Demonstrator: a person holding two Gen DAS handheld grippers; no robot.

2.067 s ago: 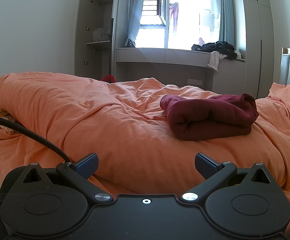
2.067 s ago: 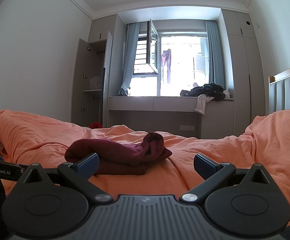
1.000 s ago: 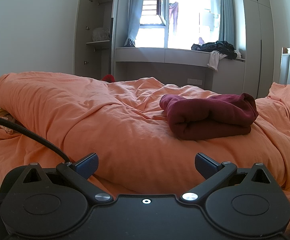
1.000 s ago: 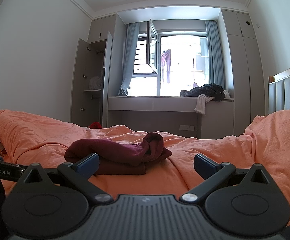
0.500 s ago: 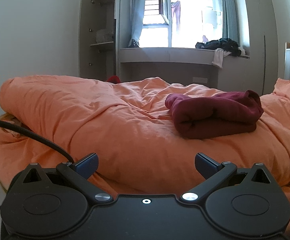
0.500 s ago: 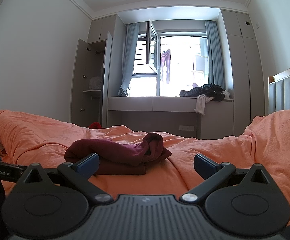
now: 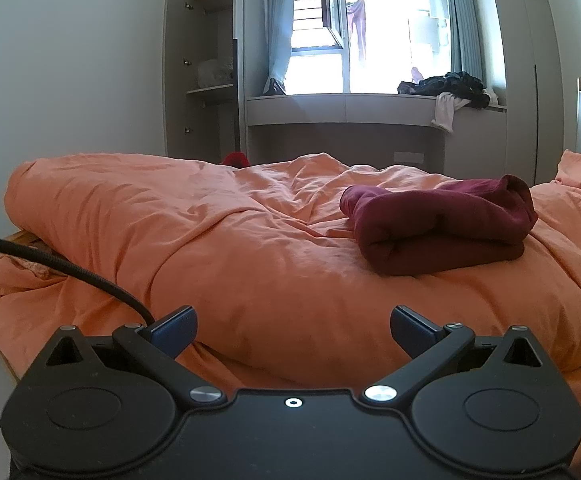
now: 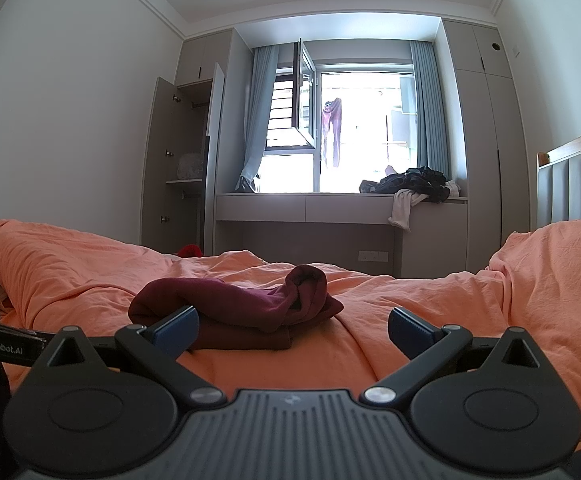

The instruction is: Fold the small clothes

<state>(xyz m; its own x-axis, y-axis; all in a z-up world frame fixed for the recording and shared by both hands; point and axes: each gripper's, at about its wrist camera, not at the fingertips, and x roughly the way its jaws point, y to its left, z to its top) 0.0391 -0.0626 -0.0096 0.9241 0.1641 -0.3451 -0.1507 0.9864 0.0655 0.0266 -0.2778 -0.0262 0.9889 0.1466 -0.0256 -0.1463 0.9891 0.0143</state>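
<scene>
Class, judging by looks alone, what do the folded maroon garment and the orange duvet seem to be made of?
Folded maroon garment: probably thick knit or fleece; matte, with plump, rounded folds. Orange duvet: probably woven cotton over padding; matte, finely creased, puffy. Neither can be confirmed by sight.

Bed (image 7: 30,240): covered by a rumpled orange duvet (image 7: 226,248), bunched into a thick roll along its left side. Lying on the duvet: one folded maroon garment (image 7: 438,228), layers stacked, upper layer curled into a roll at its right end. Wooden bed frame visible at left edge.
</scene>
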